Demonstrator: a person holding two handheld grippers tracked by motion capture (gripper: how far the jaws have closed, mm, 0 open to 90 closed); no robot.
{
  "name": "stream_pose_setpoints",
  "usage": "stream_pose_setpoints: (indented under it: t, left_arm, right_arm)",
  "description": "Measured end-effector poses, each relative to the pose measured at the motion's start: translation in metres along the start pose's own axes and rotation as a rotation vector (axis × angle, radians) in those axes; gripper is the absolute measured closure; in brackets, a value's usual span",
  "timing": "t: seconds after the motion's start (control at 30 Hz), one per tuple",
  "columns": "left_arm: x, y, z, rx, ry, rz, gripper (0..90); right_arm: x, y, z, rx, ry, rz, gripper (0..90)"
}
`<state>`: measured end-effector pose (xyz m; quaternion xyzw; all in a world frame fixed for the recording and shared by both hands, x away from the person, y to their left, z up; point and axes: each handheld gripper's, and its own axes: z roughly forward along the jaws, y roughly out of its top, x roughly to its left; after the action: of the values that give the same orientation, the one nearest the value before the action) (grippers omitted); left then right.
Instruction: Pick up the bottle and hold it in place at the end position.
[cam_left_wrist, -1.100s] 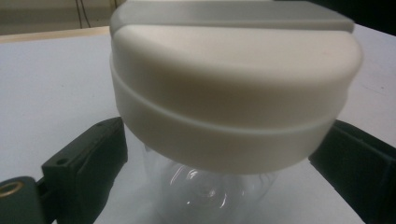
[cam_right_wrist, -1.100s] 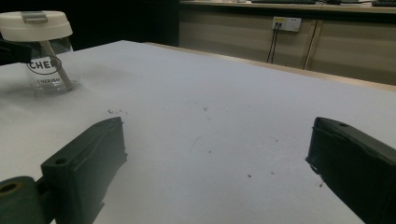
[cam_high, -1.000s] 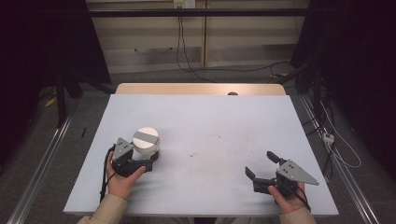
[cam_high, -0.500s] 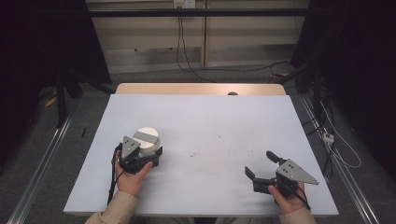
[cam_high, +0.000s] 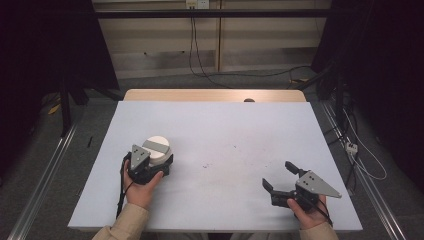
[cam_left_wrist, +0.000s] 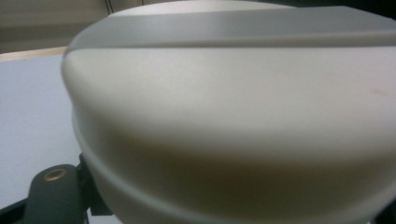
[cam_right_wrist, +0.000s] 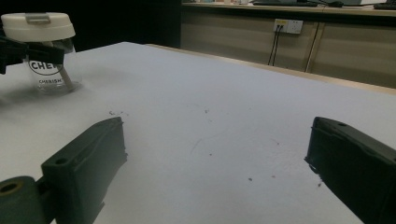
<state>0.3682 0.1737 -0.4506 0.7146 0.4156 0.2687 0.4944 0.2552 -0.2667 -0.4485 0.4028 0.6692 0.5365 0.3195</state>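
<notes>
Standing upright at the table's near left, the jar is clamped by the left gripper, whose jaws have just been closing on it; the right gripper rests well apart, jaws spread.

Room dim, surroundings dark; table evenly lit; left gripper view blurred, close-up.
</notes>
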Motion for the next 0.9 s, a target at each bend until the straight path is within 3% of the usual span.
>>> stream_pose_setpoints:
  t: [0.2,0.3,0.57,0.9]
  left_arm:
    - [0.003,0.002,-0.001,-0.02,-0.022,0.011,18.3]
    - [0.004,0.006,-0.002,-0.048,-0.059,0.018,18.4]
    - [-0.005,0.017,0.004,-0.06,-0.158,0.055,18.4]
    - [-0.019,0.029,0.022,-0.049,-0.235,0.089,18.4]
  right_arm:
    - [0.0,0.0,0.0,-0.002,-0.004,0.005,4.0]
    - [0.0,0.0,0.001,-0.003,-0.003,0.0,4.0]
    - [0.0,0.001,0.002,-0.003,-0.004,-0.002,4.0]
    - [-0.001,0.001,0.003,-0.002,-0.007,0.0,4.0]
